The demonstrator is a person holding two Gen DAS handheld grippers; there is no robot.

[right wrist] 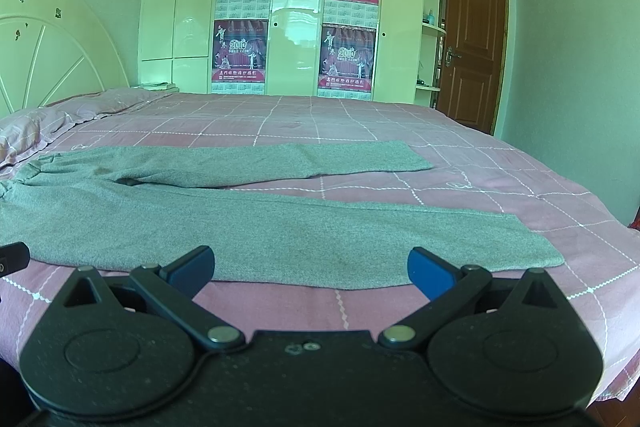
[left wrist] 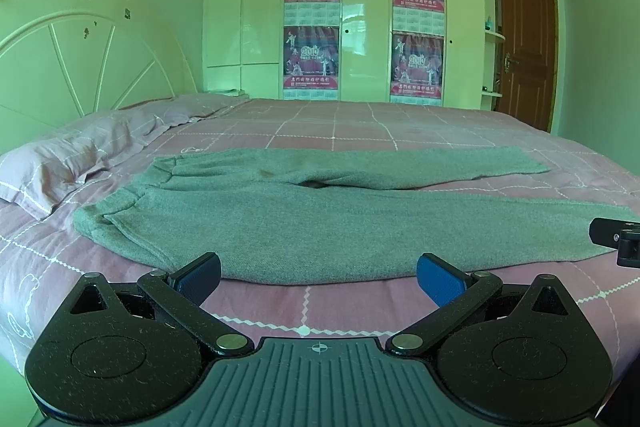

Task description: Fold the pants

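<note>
Grey knit pants [left wrist: 304, 215] lie flat on the pink checked bed [left wrist: 320, 307], waistband at the left, both legs stretching right and spread apart. They also show in the right wrist view [right wrist: 280, 231]. My left gripper [left wrist: 318, 277] is open and empty, just short of the near leg's front edge near the waist end. My right gripper [right wrist: 310, 267] is open and empty, just short of the near leg's front edge toward the cuff. The right gripper's side shows at the right edge of the left wrist view [left wrist: 618, 241].
A pink pillow [left wrist: 68, 163] lies at the left by the white headboard [left wrist: 80, 51]. A white wardrobe with posters [left wrist: 344, 19] stands behind the bed, a brown door [left wrist: 524, 43] to its right. The bed's right edge [right wrist: 616, 227] drops off near the cuff.
</note>
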